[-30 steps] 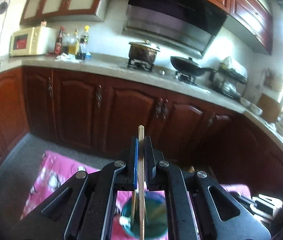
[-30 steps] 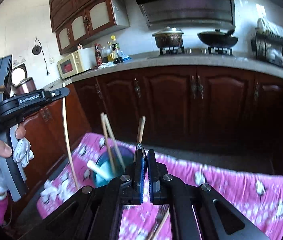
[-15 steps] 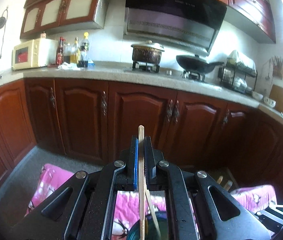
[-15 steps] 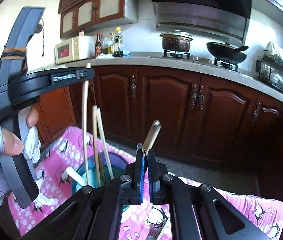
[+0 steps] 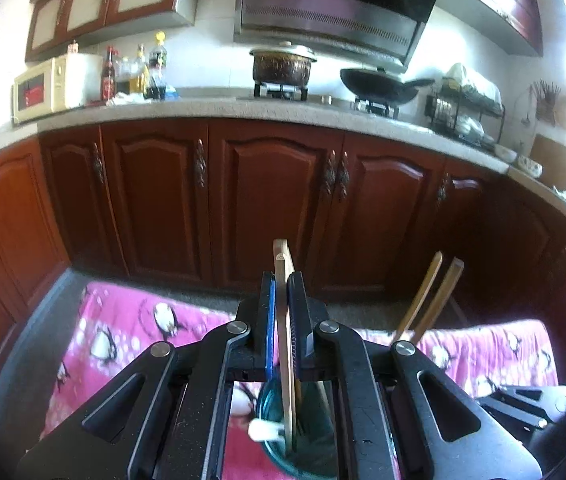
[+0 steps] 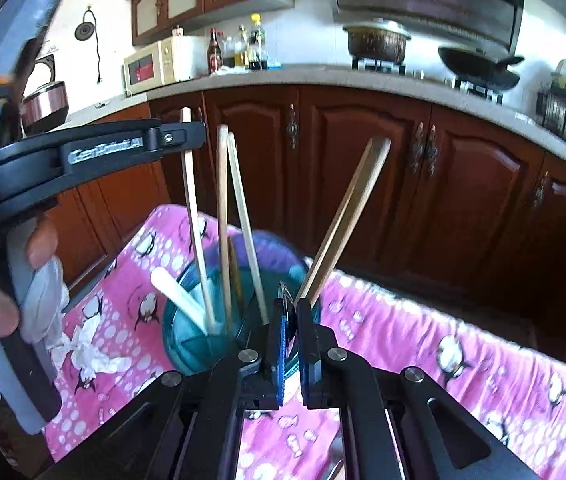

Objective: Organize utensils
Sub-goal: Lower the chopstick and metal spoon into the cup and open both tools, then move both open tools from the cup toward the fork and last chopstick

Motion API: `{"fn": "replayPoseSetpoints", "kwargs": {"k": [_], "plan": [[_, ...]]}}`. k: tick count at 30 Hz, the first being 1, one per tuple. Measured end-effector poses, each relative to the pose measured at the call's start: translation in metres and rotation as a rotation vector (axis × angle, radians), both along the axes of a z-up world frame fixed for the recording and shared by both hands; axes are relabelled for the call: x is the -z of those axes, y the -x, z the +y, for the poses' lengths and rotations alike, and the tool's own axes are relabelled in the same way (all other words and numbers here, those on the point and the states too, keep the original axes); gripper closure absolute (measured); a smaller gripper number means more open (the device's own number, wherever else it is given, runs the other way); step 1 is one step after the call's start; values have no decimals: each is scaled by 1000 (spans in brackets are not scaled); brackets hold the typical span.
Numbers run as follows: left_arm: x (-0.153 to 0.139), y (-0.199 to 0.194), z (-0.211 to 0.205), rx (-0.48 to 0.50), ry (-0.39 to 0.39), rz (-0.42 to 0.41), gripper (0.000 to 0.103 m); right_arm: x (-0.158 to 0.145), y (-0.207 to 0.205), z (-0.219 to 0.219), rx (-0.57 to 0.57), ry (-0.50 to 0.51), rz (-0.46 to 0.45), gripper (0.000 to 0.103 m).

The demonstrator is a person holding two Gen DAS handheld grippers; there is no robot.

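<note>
A teal glass cup (image 6: 187,336) stands on a pink penguin-print cloth (image 6: 463,360) and holds several wooden chopsticks (image 6: 225,216) and a white spoon (image 6: 175,292). My left gripper (image 5: 282,280) is shut on one wooden chopstick (image 5: 285,340), upright, its lower end inside the cup (image 5: 271,412). From the right wrist view this gripper (image 6: 179,140) is above the cup at the left, holding that chopstick (image 6: 195,220). My right gripper (image 6: 291,308) is shut on a wooden utensil (image 6: 343,220) that slants up to the right beside the cup.
Dark red cabinet doors (image 5: 275,200) and a stone counter (image 5: 243,110) run behind the cloth. On the counter are a microwave (image 5: 47,88), bottles (image 5: 135,72), a pot (image 5: 283,66) and a wok (image 5: 379,84). A crumpled tissue (image 6: 87,352) lies on the cloth.
Both grippers came closer to the cup. My left gripper lowered its chopstick into the cup. The right gripper's utensil now stands beside the cup's right rim.
</note>
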State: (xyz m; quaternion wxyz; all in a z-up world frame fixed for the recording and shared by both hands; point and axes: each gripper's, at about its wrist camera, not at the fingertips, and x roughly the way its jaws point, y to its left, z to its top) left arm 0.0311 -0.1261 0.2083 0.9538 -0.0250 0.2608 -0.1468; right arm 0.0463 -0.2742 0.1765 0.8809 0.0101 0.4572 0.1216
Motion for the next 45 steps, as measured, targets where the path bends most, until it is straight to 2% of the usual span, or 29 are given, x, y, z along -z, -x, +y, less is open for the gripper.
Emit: {"fn": "replayPoseSetpoints", "kwargs": {"k": [4, 7, 10, 15, 20, 23, 27, 36, 45], "plan": [[3, 8, -1, 2, -10, -1, 98, 2, 1, -9, 17, -77, 32, 98], [1, 9, -2, 15, -4, 24, 98, -1, 6, -21, 46, -143, 38, 84], [2, 8, -3, 24, -3, 59, 96, -7, 10, -27, 64, -170, 36, 83], [2, 15, 2, 26, 20, 93, 71, -11, 21, -34, 78, -171, 49, 82], [-4, 31, 6, 27, 11, 93, 61, -17, 36, -37, 88, -177, 44, 81], [-6, 40, 7, 26, -3, 95, 59, -21, 44, -37, 97, -184, 40, 80], [-4, 62, 7, 22, -28, 95, 50, -25, 56, -35, 96, -176, 41, 75], [16, 99, -1, 52, -71, 136, 50, -20, 85, -42, 117, -161, 77, 74], [43, 121, -12, 82, -90, 197, 50, 11, 113, -67, 182, -155, 161, 73]]}}
